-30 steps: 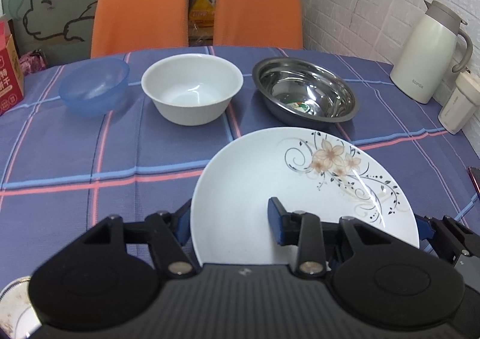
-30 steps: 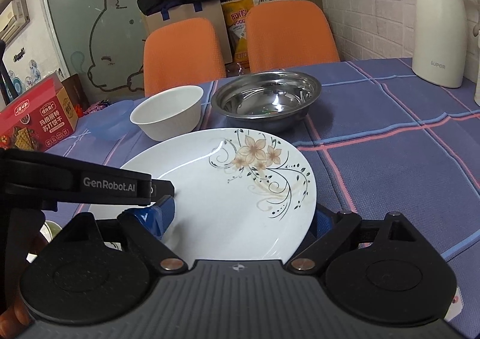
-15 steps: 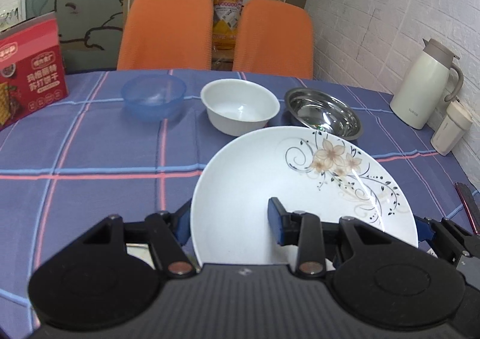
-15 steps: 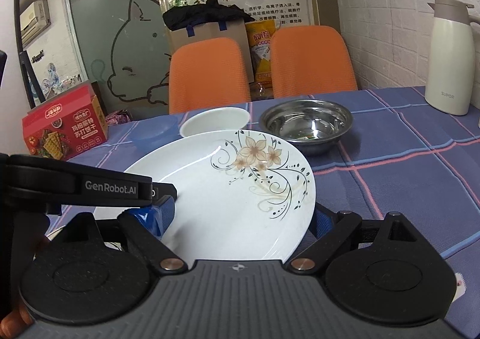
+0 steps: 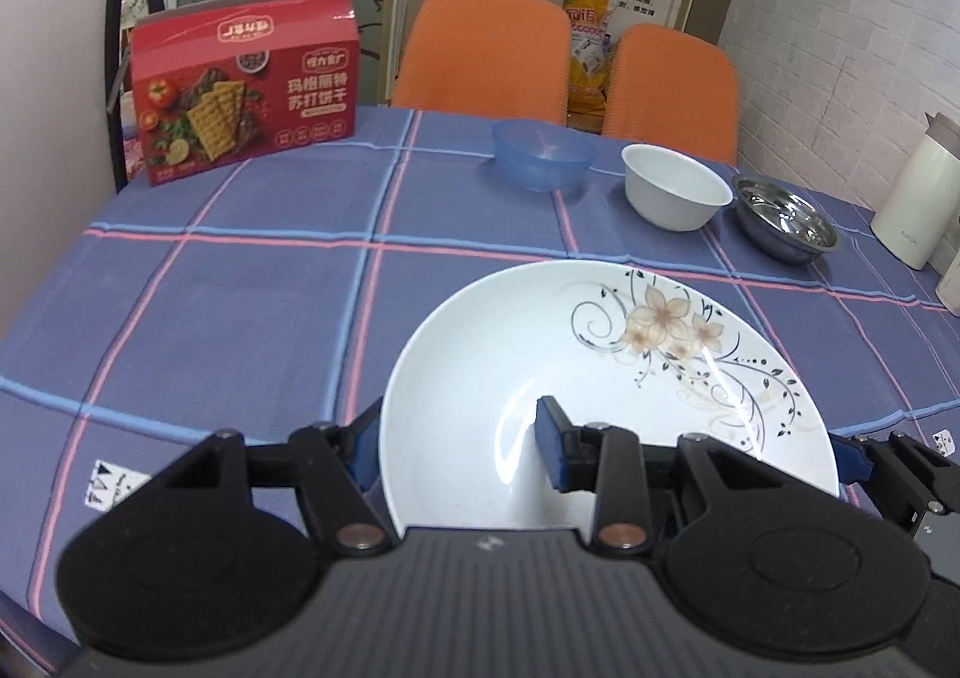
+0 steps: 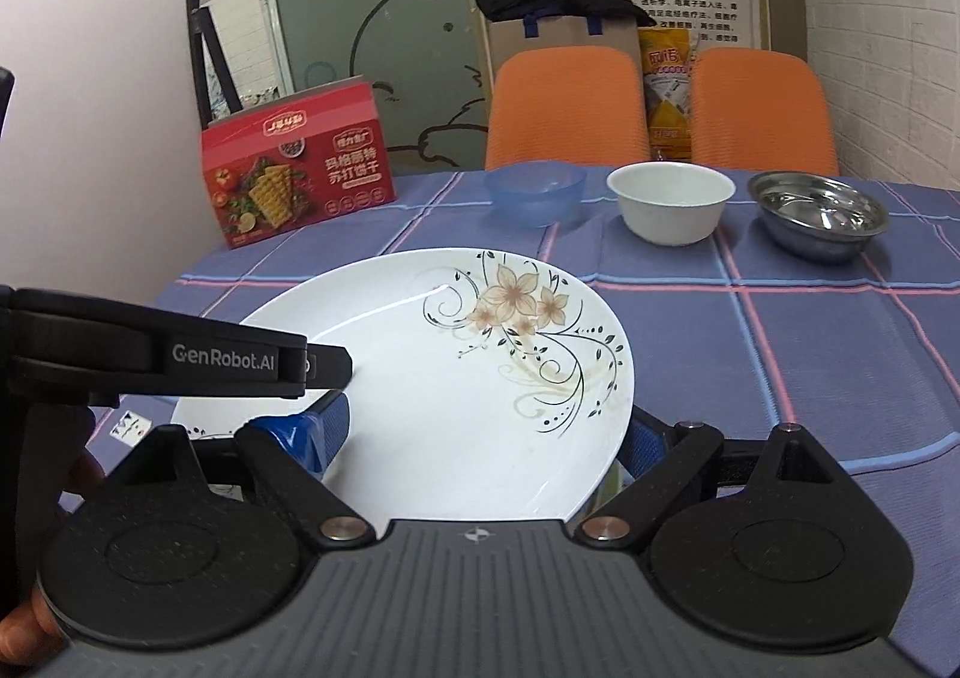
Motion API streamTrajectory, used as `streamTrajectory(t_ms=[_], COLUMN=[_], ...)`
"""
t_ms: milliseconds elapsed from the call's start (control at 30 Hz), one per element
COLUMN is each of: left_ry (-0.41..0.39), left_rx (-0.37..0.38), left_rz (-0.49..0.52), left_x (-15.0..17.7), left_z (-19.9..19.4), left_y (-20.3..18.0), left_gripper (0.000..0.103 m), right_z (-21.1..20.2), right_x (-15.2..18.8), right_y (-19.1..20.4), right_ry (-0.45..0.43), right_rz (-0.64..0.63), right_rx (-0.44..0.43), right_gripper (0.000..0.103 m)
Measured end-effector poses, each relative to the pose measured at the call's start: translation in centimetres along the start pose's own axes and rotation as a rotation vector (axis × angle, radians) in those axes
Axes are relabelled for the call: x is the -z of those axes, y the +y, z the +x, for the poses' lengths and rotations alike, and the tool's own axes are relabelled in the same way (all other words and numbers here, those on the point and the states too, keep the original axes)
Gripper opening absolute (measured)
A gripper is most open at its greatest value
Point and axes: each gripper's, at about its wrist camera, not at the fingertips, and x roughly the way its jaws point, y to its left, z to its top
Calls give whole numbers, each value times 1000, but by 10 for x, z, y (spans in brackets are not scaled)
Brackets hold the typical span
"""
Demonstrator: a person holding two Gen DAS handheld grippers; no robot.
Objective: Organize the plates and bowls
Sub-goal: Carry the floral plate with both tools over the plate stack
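Observation:
A white plate with a flower pattern (image 5: pixel 630 378) is held above the table by both grippers. My left gripper (image 5: pixel 462 444) is shut on the plate's near left rim. My right gripper (image 6: pixel 486 432) is shut on the plate (image 6: pixel 480 366) at its near right rim. The left gripper's body crosses the left of the right wrist view. A blue bowl (image 5: pixel 543 155), a white bowl (image 5: pixel 675 195) and a steel bowl (image 5: pixel 786 225) stand in a row at the far side; they also show in the right wrist view as the blue bowl (image 6: pixel 534 192), white bowl (image 6: pixel 671 210) and steel bowl (image 6: pixel 819 219).
A red cracker box (image 5: pixel 246 84) stands at the table's far left. A white thermos (image 5: pixel 918 198) stands at the right edge. Two orange chairs (image 5: pixel 480 54) stand behind the checked blue tablecloth (image 5: pixel 240 306). A second patterned plate's rim (image 6: pixel 204 429) shows under the held plate.
Both grippers have lifted the flowered plate and carried it left and back from the bowls. The bowls now look farther off and the cracker box has come into view.

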Motion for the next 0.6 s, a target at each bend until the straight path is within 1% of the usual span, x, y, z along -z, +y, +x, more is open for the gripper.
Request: streamTrajectory(t_ms=[167, 300, 400, 467, 533, 600], left_ry=[37, 12, 14, 6, -10, -19], left_rx=[16, 17, 45, 42, 31, 32], left_rz=[-24, -17, -37, -47, -42, -38], left_x=[11, 14, 13, 11, 9, 6], left_z=[10, 12, 13, 11, 9, 8], left_y=[11, 9, 14, 16, 16, 15], left_gripper=[37, 37, 41, 45, 48, 49], right_z=[5, 7, 7, 7, 7, 10], right_x=[13, 16, 16, 18, 18, 19], right_y=[8, 7, 7, 8, 12, 22], right_ry=[35, 20, 13, 5, 6, 31], right_rz=[-11, -6, -3, -10, -36, -120], right_rx=[-12, -16, -18, -14, 3, 36], right_gripper=[79, 79, 79, 79, 79, 79])
